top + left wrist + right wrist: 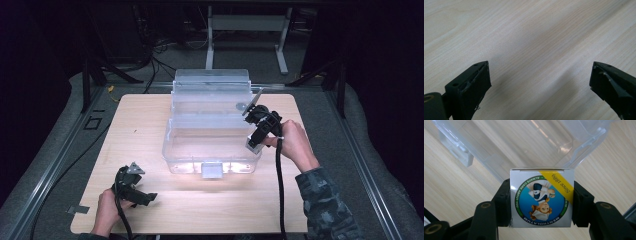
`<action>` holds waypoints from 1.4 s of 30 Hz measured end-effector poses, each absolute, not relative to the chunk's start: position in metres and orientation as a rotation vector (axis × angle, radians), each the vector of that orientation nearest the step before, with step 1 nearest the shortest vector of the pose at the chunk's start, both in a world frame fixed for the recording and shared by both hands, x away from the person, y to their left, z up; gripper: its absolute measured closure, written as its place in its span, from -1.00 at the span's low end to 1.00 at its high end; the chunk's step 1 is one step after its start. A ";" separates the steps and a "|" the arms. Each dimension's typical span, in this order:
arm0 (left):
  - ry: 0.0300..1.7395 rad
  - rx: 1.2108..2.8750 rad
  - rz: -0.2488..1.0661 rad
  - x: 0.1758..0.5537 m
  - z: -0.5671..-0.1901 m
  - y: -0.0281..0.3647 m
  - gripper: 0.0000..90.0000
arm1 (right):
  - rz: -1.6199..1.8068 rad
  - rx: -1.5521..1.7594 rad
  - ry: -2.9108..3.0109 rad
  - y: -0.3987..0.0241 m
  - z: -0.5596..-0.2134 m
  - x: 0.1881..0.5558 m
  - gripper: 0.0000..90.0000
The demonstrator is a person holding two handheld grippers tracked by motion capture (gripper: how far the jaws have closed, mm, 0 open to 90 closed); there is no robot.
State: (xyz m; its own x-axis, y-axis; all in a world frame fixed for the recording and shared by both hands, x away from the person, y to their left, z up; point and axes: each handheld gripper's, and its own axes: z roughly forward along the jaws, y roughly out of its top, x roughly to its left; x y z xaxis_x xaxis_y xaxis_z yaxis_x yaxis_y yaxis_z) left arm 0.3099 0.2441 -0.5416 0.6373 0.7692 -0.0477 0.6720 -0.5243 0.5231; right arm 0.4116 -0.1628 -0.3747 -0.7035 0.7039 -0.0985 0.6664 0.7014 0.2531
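Note:
A clear plastic storage box [212, 130] with its lid raised stands in the middle of the wooden table [150, 130]. My right gripper [256, 142] hangs at the box's right front corner, shut on a small white Mentholatum carton [542, 197] with a round blue picture and a yellow stripe. In the right gripper view the carton sits squarely between the jaws, with the clear box's rim [506, 150] just beyond it. My left gripper [147, 196] rests low near the table's front left, open, its fingertips [476, 82] wide apart over bare wood.
The table's left half and front strip are bare wood. A white latch [211, 170] juts from the box's front wall. Grey floor, cables and a metal frame [245, 30] lie beyond the table's far edge.

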 end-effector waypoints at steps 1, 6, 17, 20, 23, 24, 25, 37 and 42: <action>1.126 2.356 0.257 0.310 -0.542 0.244 -0.93 | 0.291 1.104 2.719 -0.162 -0.375 0.412 0.01; 1.122 2.360 0.255 0.310 -0.542 0.244 -0.92 | 0.302 1.102 2.730 -0.156 -0.378 0.415 0.01; 1.122 2.358 0.256 0.310 -0.542 0.244 -0.92 | 0.310 1.114 2.745 -0.148 -0.388 0.423 0.01; 1.122 2.358 0.255 0.310 -0.542 0.244 -0.92 | 0.305 1.113 2.752 -0.148 -0.391 0.426 0.01; 1.123 2.357 0.254 0.310 -0.542 0.244 -0.92 | 0.296 1.121 2.756 -0.147 -0.395 0.428 0.01; 1.122 2.358 0.255 0.310 -0.542 0.244 -0.92 | 0.294 1.121 2.757 -0.147 -0.396 0.429 0.01; 1.126 2.355 0.254 0.310 -0.542 0.244 -0.92 | 0.286 1.126 2.761 -0.147 -0.398 0.430 0.01; 1.131 2.353 0.255 0.311 -0.542 0.244 -0.92 | 0.230 1.136 2.795 -0.146 -0.412 0.437 0.01; 1.116 2.359 0.263 0.311 -0.541 0.245 -0.92 | 0.210 1.132 2.806 -0.144 -0.417 0.437 0.01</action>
